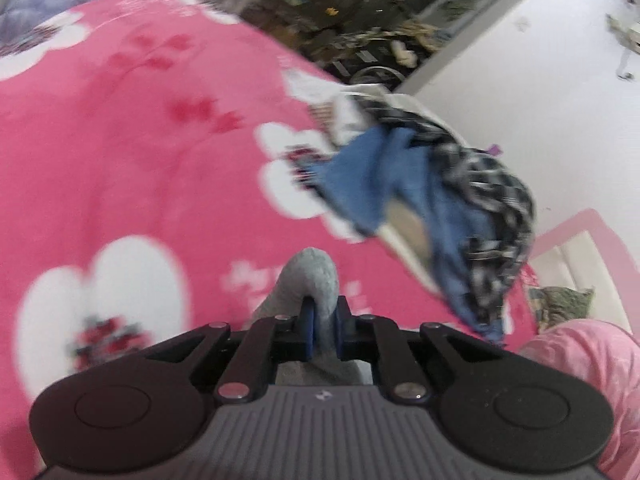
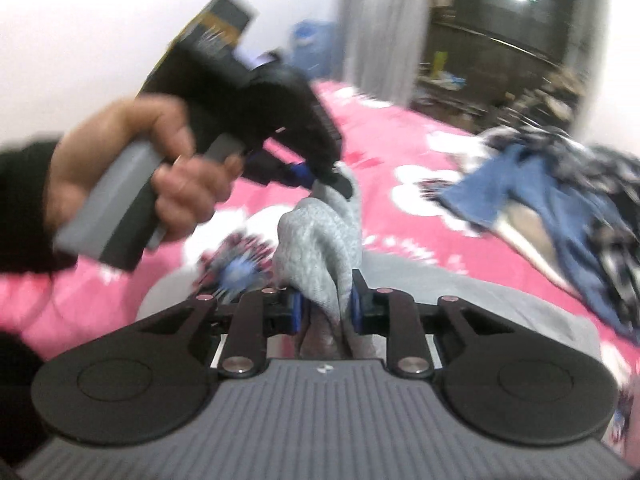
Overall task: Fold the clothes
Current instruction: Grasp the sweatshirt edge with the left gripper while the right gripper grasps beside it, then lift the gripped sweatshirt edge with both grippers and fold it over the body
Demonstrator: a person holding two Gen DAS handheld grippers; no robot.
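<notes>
Both claws pinch the same grey knitted garment point(image 2: 320, 240), lifted off the pink flowered bedspread point(image 1: 140, 160). The left claw point(image 1: 323, 320) has its blue pads pressed on a bunched fold; seen from the right wrist, a hand point(image 2: 132, 168) carries it just above the cloth. The right claw point(image 2: 326, 308) grips another fold, with more grey fabric lying on the bed beneath. A heap of blue and black-and-white checked clothes point(image 1: 440, 200) sits near the bed's far right edge, beside the white wall point(image 1: 540, 80). Wide bare bedspread lies to the left
</notes>
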